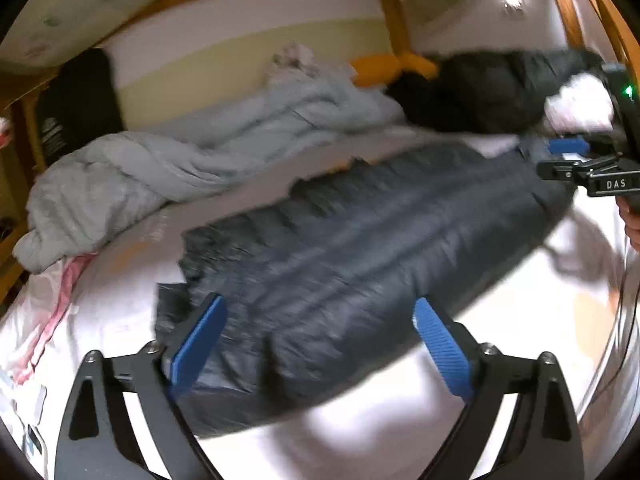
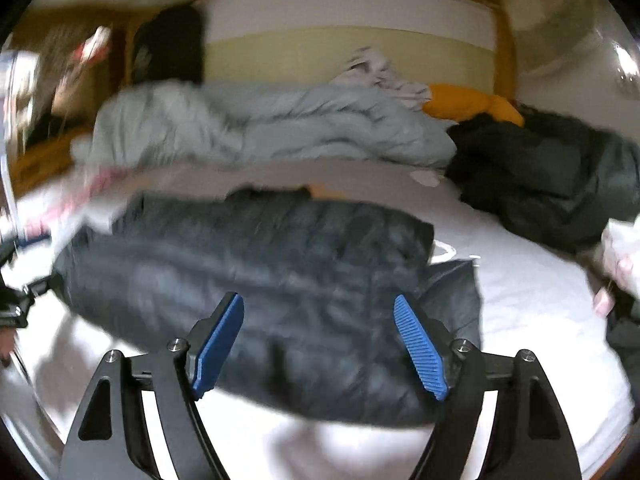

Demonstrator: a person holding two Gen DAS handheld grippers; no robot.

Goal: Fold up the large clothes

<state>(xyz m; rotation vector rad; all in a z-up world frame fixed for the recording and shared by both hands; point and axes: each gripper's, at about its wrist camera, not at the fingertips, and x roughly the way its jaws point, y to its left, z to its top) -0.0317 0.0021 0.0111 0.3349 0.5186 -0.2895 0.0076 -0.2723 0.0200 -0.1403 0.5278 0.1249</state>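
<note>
A dark navy quilted puffer jacket (image 1: 360, 264) lies flat across the white bed sheet (image 1: 360, 432), its padded channels running lengthwise, the nylon shell slightly shiny; the pictures are blurred, so finer stitching cannot be made out. It stretches out straight ahead of both tongs, one end under each. The left gripper (image 1: 320, 348) hangs over the near end with its ribbed blue pads (image 1: 198, 344) spread wide, nothing between them. The right gripper (image 2: 320, 344) stands just as wide apart over the other end, also holding nothing; from the left wrist view its black frame shows at the far right edge beside the jacket's end. Beyond the jacket, farther from the tongs, a rumpled pale grey-blue duvet (image 1: 168, 160) is heaped in soft folds along the wall. To its right sits an orange cushion (image 2: 472, 106), then a mound of dark green-black padded clothing (image 2: 552, 176). A pink-and-white cloth (image 1: 44, 320) lies crumpled off to the left gripper's left side.
</note>
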